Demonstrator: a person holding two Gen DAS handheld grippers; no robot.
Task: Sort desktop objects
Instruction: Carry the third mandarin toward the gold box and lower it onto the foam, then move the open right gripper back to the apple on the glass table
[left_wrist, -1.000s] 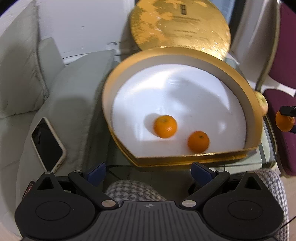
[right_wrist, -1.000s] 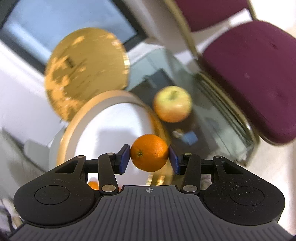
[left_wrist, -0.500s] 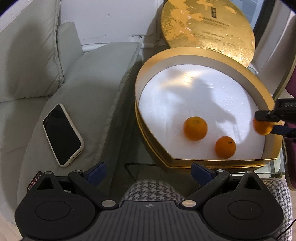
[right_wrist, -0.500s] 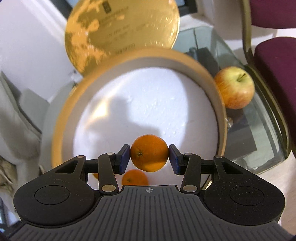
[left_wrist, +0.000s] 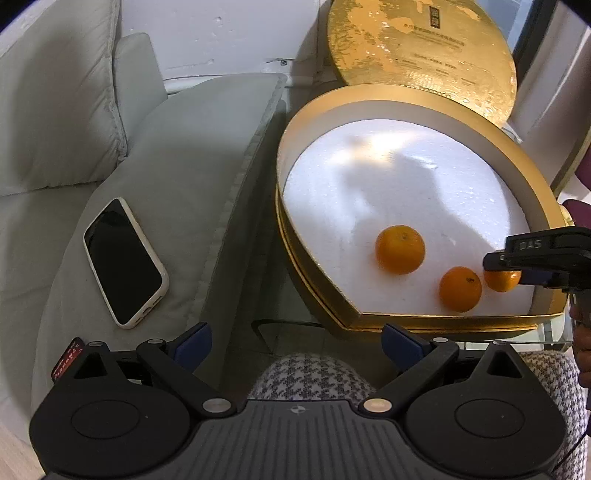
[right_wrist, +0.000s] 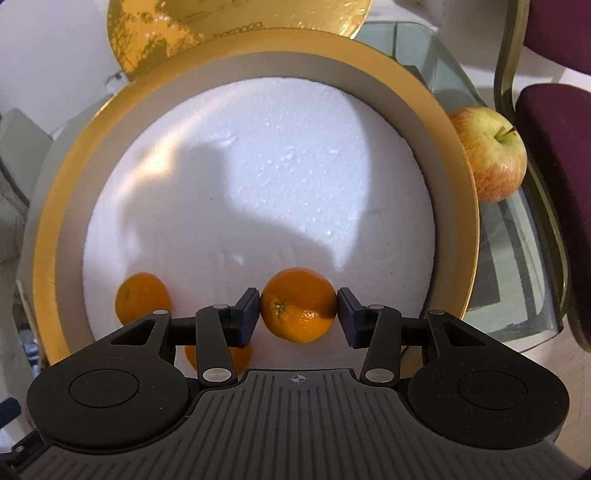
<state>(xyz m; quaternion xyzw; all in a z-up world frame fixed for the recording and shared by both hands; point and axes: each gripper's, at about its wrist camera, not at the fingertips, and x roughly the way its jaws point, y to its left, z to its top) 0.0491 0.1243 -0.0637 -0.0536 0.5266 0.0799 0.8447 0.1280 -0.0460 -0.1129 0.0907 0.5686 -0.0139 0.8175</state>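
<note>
A home living room, by the look of it: a pale grey cushioned sofa (left_wrist: 177, 155) with a phone (left_wrist: 123, 262) lying on it, a glass-topped bench (right_wrist: 517, 258), and a maroon upholstered chair (right_wrist: 554, 155) alongside.

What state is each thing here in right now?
Left gripper: jaws open, empty.
Right gripper: jaws shut on held orange.
Gold box: open, two loose oranges inside.
Lid: off, propped behind box.
Phone: screen dark, lying on cushion.
Apple: outside box, on glass table.
</note>
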